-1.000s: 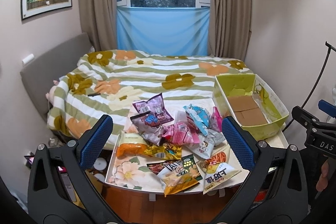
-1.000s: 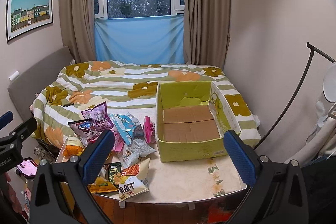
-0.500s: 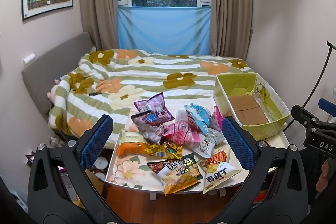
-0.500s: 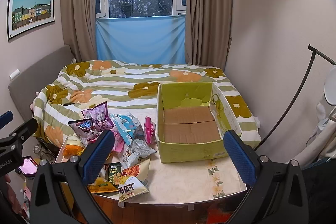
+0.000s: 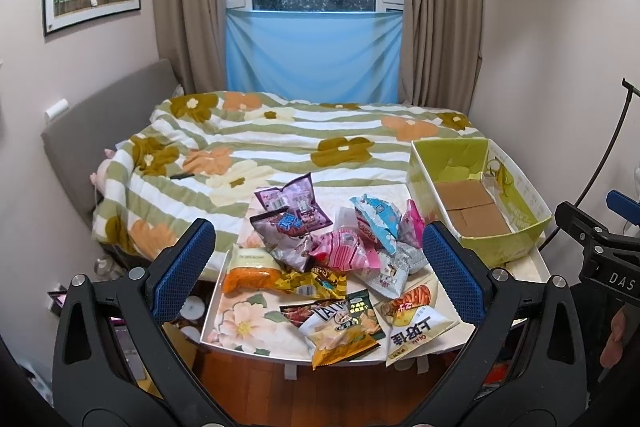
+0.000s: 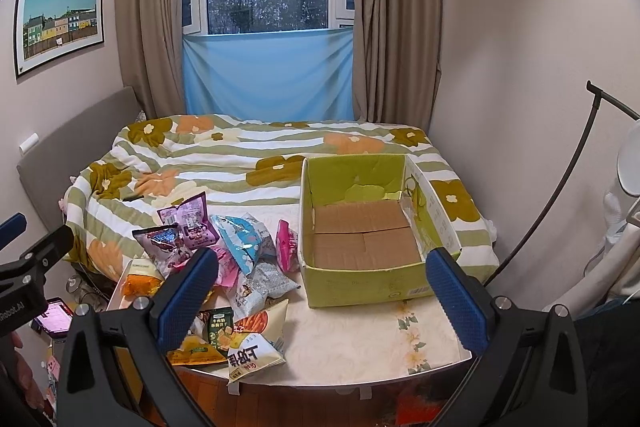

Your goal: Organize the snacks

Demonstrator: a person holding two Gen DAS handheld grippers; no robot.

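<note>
A pile of snack bags (image 5: 340,255) lies on the left half of a small floral table (image 5: 240,319); it also shows in the right wrist view (image 6: 240,267). Among them are purple bags (image 5: 292,203), a pink bag (image 5: 344,253), a light blue bag (image 5: 378,217), an orange bag (image 5: 250,271) and a white bag (image 5: 416,331). An empty green cardboard box (image 6: 360,227) stands on the table's right half (image 5: 476,203). My left gripper (image 5: 318,267) is open and empty, held above the table's near edge. My right gripper (image 6: 320,291) is open and empty, before the box.
A bed with a striped flower blanket (image 5: 280,147) lies right behind the table. A grey headboard (image 5: 100,131) is at the left, curtains and a window at the back. A black stand pole (image 6: 560,187) leans at the right. Wooden floor (image 5: 260,379) shows below the table edge.
Both views have drifted very slightly; the grippers stay open and the snacks and box have not moved.
</note>
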